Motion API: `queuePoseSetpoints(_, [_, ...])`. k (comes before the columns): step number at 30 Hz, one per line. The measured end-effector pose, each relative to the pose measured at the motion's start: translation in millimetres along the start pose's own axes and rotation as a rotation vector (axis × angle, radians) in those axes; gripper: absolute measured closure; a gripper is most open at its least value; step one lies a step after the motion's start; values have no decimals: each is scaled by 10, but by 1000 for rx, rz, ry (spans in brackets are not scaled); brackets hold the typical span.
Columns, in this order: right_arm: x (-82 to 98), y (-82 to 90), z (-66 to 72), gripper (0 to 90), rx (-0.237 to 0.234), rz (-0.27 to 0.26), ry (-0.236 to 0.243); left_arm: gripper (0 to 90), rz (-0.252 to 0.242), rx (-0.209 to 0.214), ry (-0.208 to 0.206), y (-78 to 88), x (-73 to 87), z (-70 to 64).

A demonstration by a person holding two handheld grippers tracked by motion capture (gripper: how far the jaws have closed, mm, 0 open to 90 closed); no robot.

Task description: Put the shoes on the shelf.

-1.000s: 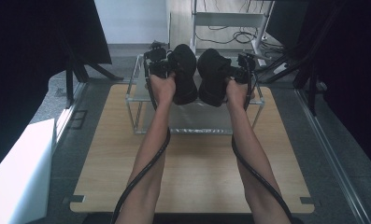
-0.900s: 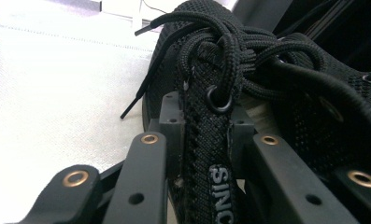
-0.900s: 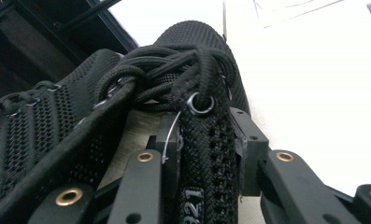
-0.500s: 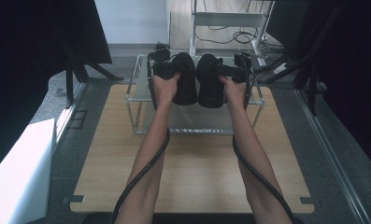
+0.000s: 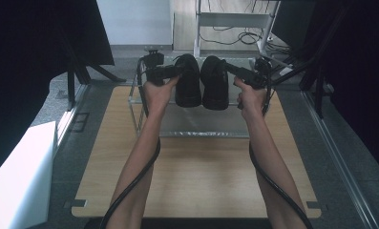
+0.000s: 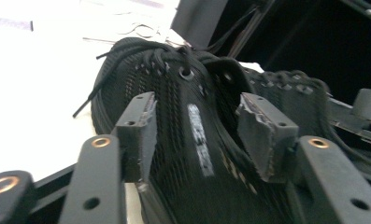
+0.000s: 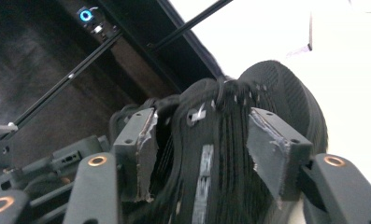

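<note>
High view: both arms reached up from bottom of frame to upper centre. Left tongs (image 5: 170, 72) pinched the left shoe (image 5: 188, 81); right tongs (image 5: 231, 70) pinched the right shoe (image 5: 215, 83). Both shoes were black, side by side and touching or nearly so, held over the top of a clear rack (image 5: 144, 102) at the far end of the wooden tabletop (image 5: 201, 176). Cannot tell if the soles touched the rack top. Cables (image 5: 130, 188) trailed down along both forearms.

Left gripper view: left tongs (image 6: 199, 126) closed around the shoe's (image 6: 192, 154) mesh upper near the collar, pads (image 6: 139, 133) pressed on either side; laces (image 6: 103, 88) hung at upper left of frame. The second shoe (image 6: 295, 91) sat just behind at right.

Right gripper view: right tongs (image 7: 204, 147) clamped the shoe (image 7: 225, 163) at the heel and collar, pads (image 7: 272, 149) against the fabric. The other shoe (image 7: 146, 109) and the other gripper were at lower left of frame, dim.
</note>
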State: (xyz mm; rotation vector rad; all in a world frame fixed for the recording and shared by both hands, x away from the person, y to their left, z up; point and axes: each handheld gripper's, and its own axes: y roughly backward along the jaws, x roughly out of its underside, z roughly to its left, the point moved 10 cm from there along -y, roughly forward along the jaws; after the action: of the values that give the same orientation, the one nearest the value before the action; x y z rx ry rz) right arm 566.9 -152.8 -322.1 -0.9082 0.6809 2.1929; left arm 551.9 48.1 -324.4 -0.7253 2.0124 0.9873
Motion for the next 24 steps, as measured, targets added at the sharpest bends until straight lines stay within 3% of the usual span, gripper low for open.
queuePoseSetpoints(4, [89,196,-7,518,-34,-5,-9,566,-14,27,-30,184,129,-55])
queuePoseSetpoints(9, [319,381,0,612,-67,25,23,646,-20,77,-72,358,364,-154])
queuePoseSetpoints(13, [535,499,5,723,-93,40,39,720,-19,126,-73,450,584,-202])
queuePoseSetpoints(18, [746,628,27,880,-108,54,79,829,-41,199,-16,504,845,-156])
queuePoseSetpoints(24, [958,648,33,897,-143,66,87,880,-47,257,37,463,1040,-111])
